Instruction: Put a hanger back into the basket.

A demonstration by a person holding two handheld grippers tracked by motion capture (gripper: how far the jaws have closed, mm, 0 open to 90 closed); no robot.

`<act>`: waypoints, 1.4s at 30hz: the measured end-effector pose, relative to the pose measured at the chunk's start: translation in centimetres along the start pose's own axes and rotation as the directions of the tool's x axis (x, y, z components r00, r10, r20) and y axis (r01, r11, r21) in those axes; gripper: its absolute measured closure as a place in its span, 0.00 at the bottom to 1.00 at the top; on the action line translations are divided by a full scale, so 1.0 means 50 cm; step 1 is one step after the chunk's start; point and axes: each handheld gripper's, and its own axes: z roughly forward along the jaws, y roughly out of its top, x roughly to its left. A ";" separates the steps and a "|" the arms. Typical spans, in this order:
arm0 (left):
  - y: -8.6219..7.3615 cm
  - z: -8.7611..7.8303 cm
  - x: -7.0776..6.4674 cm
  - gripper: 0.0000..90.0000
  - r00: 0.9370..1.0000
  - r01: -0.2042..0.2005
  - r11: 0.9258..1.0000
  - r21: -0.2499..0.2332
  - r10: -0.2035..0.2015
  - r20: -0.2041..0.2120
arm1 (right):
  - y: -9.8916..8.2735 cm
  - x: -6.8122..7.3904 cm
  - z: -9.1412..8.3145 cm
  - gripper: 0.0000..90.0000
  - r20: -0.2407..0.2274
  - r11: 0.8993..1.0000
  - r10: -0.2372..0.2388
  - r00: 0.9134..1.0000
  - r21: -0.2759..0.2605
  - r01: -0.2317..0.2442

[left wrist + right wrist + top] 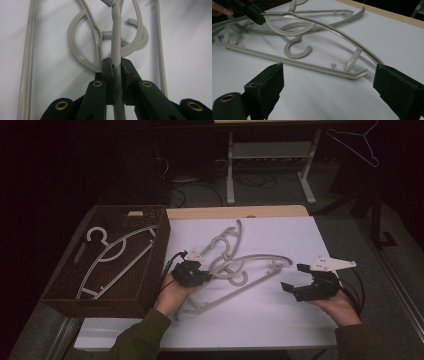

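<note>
Grey plastic hanger (250,270) on white table cover (280,320), tangled with second hanger (225,237) at centre of table. Left gripper (202,275) pinching curved top bar of hanger near its hook; in left gripper view, jaws pressed tight on bar (116,50), bar running straight up between pads, hook loops (82,40) lying flat on cover beyond. Same grip seen far off in right gripper view: left gripper (255,15) at upper left, clamped on arched bar of hanger (332,27), that end of bar lifted slightly off cover, straight lower bar (294,62) resting on cover. Hook (297,51) of hanger lying flat, opening turned up in that view. Right gripper (292,287) held well apart from hanger, to right of its end, jaws spread wide with nothing between; in right gripper view, pads (270,82) standing far apart, hanger end near but not touching. Brown wicker basket (150,270) at left edge of table, just beside left hand (172,295), third hanger (115,257) lying inside it on a slant. Wire hanger (357,142) hanging in dark background at upper right.
</note>
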 end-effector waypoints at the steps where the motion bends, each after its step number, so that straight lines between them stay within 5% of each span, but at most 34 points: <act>1: 0.003 -0.004 -0.002 0.92 1.000 -0.005 1.000 -0.010 0.005 -0.006 | 0.000 0.000 0.000 0.10 0.001 1.000 -0.001 1.000 -0.002 0.001; 11: 0.032 -0.067 0.017 0.92 0.999 0.023 0.998 -0.062 -0.025 -0.043 | 0.002 -0.001 -0.007 0.10 0.001 1.000 0.007 1.000 -0.021 -0.007; 29: 0.088 -0.260 0.091 0.92 0.990 0.056 0.989 -0.139 -0.073 -0.118 | 0.002 -0.001 -0.008 0.10 0.002 1.000 0.009 1.000 -0.022 -0.009; 42: 0.036 -0.403 0.188 0.92 0.959 0.100 0.980 -0.171 -0.140 -0.246 | 0.002 -0.001 -0.007 0.10 0.004 1.000 0.010 1.000 -0.022 -0.010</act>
